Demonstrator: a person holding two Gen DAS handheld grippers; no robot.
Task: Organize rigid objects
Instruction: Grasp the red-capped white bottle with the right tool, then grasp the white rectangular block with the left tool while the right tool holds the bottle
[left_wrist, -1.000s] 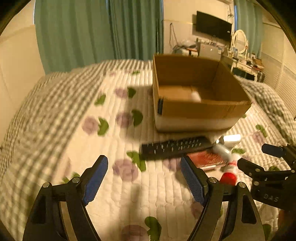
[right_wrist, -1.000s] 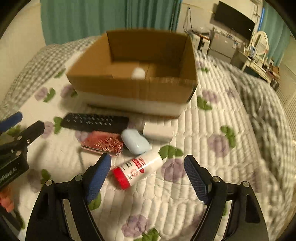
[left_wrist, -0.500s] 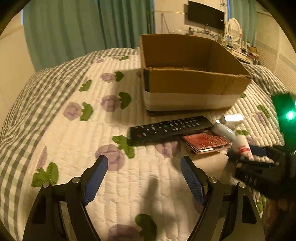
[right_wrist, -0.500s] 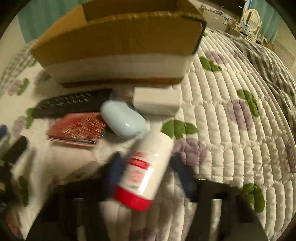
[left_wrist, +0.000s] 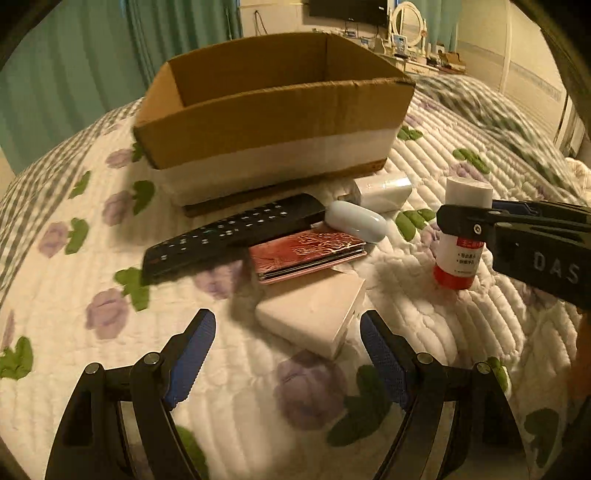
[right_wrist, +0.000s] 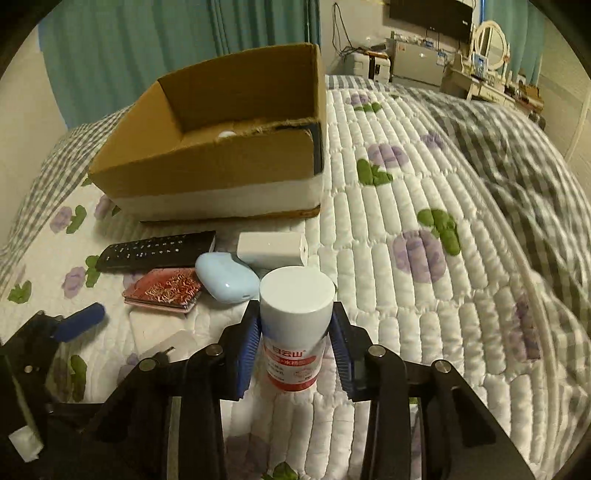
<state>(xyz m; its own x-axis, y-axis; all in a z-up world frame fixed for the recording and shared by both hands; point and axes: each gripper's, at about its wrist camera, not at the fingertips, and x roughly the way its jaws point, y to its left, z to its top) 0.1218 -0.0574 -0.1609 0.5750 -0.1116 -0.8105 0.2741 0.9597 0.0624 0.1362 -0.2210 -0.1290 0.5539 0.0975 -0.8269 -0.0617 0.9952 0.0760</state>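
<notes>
1. The right gripper (right_wrist: 295, 339) has just been closing; its jaws now pinch the bottle (right_wrist: 295, 328), lifted off the quilt (right_wrist: 406, 206), ready for the box (right_wrist: 207, 166).
2. The bottle stands upright, red end down.
3. The left gripper (left_wrist: 288, 347) hangs spread wide over the white pack (left_wrist: 314, 314).

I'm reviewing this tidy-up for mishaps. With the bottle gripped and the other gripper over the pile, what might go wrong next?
1. The right gripper pinches the white red-labelled bottle near its top only; it may swing or slip on the way to the brown cardboard box.
2. The open left gripper hovers at the flat white box, which the red patterned wallet seems to overlap; lifting could drag the wallet.
</notes>
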